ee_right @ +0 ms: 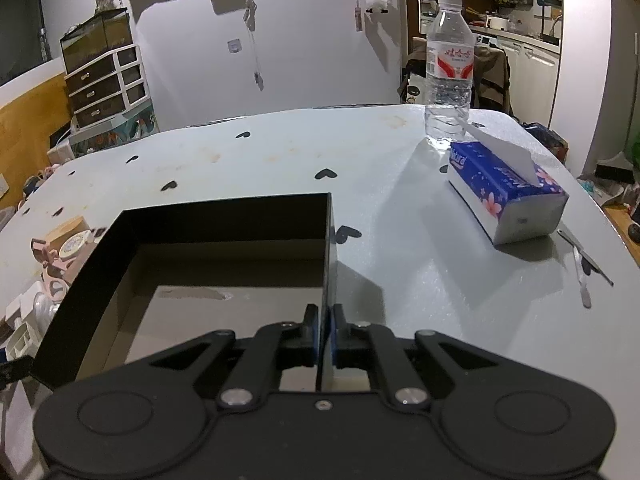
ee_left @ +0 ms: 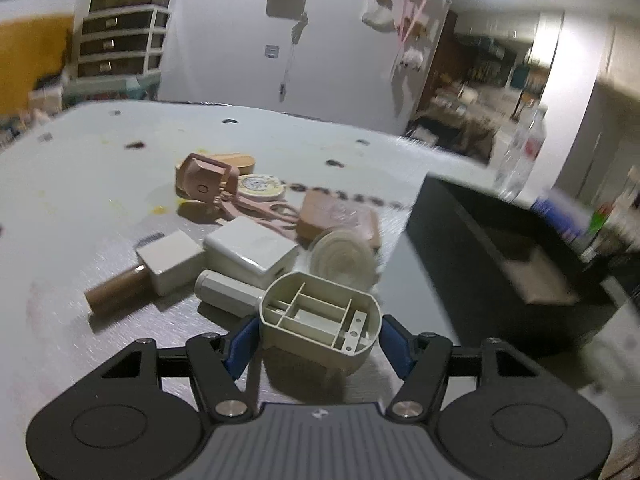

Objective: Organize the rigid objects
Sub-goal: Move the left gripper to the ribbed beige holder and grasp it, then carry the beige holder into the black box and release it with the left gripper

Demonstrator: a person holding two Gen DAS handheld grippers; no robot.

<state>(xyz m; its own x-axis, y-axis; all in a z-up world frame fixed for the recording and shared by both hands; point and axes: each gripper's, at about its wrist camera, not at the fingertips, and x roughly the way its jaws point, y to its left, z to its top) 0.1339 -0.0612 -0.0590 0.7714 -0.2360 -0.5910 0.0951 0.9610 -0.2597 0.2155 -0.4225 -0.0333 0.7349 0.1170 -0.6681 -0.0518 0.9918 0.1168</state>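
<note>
The left gripper straddles a beige compartmented plastic housing at the near end of the pile on the table, its long axis across the jaws, blue pads beside its ends, contact unclear. The black box lies to its right. The right gripper is clamped on the box's right wall, so the left hand is nearer the housing.

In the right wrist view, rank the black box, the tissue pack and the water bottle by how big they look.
1. black box, clearly largest, though nearest the camera.
2. tissue pack and water bottle: too alike to rank; the bottle stands farther off.
</note>
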